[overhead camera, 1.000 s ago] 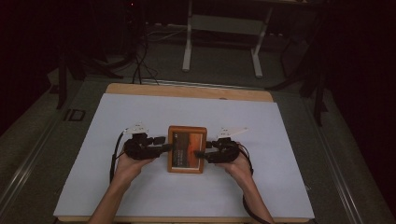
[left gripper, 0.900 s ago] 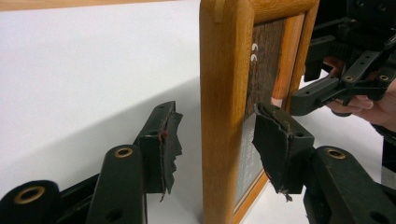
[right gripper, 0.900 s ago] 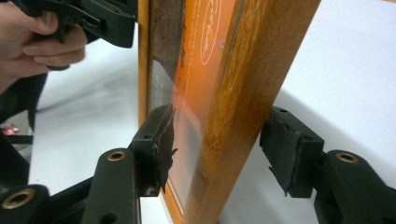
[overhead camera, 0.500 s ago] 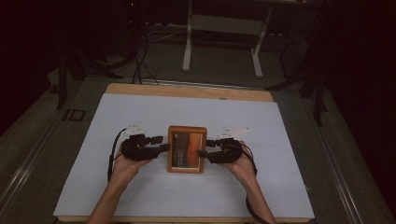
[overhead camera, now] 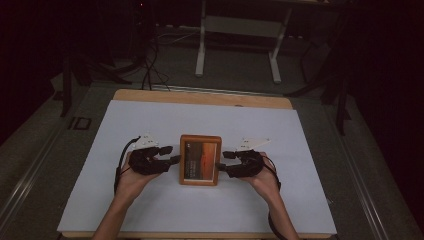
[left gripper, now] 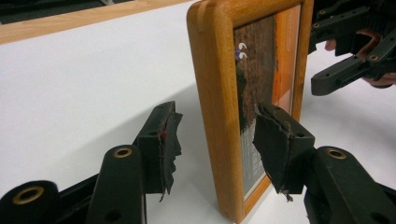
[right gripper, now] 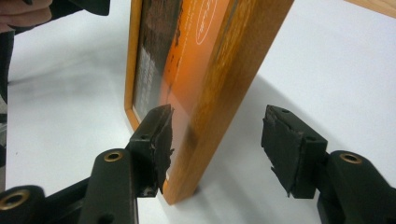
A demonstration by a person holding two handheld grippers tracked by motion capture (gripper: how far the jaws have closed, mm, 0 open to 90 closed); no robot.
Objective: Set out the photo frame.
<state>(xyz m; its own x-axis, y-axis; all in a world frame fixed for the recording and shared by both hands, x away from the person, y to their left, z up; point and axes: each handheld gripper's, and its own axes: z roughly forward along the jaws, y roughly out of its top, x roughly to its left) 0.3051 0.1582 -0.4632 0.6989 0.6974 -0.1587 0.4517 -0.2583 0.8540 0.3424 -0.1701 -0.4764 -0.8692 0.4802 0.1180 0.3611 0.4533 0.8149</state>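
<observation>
Tongs stood apart on both sides: your left gripper [left gripper: 212, 149] and right gripper [right gripper: 217, 144] each straddled an edge of the picture frame [overhead camera: 200, 159] between them, ready to lift it evenly.

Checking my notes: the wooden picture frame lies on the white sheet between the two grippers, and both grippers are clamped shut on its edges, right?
Not quite. The picture frame lies between them, but the left gripper and right gripper straddle its edges with jaws open, as both gripper views show.
</observation>
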